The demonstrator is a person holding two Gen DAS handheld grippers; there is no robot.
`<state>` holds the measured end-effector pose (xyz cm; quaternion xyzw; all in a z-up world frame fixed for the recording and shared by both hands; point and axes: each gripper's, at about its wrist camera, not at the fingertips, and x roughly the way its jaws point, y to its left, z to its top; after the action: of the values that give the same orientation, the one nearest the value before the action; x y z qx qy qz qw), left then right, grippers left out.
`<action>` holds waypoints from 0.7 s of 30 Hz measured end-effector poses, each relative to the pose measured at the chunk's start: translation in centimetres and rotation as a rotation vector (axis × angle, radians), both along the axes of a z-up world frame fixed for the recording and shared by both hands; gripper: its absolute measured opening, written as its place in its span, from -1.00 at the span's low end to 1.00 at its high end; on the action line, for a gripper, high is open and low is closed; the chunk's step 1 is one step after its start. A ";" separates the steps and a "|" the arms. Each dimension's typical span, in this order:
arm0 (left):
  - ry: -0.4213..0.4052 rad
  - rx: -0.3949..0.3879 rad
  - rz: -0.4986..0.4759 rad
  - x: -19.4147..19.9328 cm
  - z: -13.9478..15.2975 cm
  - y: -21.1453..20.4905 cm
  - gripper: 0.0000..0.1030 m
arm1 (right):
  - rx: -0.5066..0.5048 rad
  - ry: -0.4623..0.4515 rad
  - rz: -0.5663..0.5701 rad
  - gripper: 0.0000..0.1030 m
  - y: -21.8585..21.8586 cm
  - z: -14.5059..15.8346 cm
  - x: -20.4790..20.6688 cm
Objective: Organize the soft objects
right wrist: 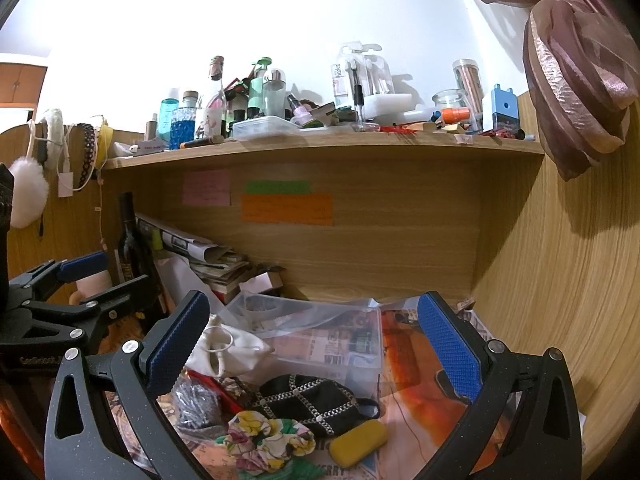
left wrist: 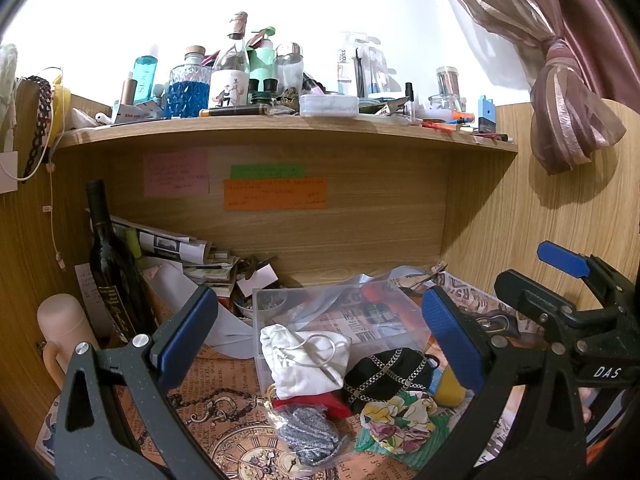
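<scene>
A pile of soft things lies on the desk in front of a clear plastic box (left wrist: 360, 300) (right wrist: 344, 340). It holds a white drawstring pouch (left wrist: 304, 360) (right wrist: 232, 350), a black chain-trimmed pouch (left wrist: 386, 372) (right wrist: 308, 398), a floral scrunchie (left wrist: 396, 420) (right wrist: 268, 440), a green knit piece (left wrist: 420, 446), a red cloth (left wrist: 320, 402), a bag of silver mesh (left wrist: 308, 436) (right wrist: 196, 404) and a yellow sponge (right wrist: 358, 442) (left wrist: 450, 388). My left gripper (left wrist: 320, 340) is open above the pile, empty. My right gripper (right wrist: 312, 348) is open above it too, empty.
A dark wine bottle (left wrist: 114, 272) (right wrist: 130, 240), a pink flask (left wrist: 64, 328) and stacked papers (left wrist: 180, 252) stand at the back left. The shelf (left wrist: 280, 132) above is crowded with bottles. Wooden walls close in both sides. A tied curtain (left wrist: 568, 112) hangs at right.
</scene>
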<state>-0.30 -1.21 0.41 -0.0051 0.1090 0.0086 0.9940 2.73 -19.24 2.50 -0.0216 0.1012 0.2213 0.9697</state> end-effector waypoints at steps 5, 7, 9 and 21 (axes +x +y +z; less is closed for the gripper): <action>-0.001 0.000 0.000 0.0 0.0 0.0 1.00 | -0.001 -0.002 0.000 1.00 0.0 0.0 0.0; -0.001 -0.002 0.000 0.0 0.0 0.0 1.00 | 0.000 -0.002 0.001 1.00 0.0 0.0 -0.1; 0.000 -0.002 0.000 0.0 0.0 0.0 1.00 | -0.001 -0.003 -0.001 1.00 0.0 -0.1 0.0; 0.111 -0.036 -0.030 2.5 -2.4 0.7 1.00 | -0.044 0.077 -0.031 1.00 -0.3 -2.2 2.1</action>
<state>2.15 -0.52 -1.95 -0.0209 0.1640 -0.0080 0.9862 4.87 -19.57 0.30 -0.0328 0.1436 0.2047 0.9677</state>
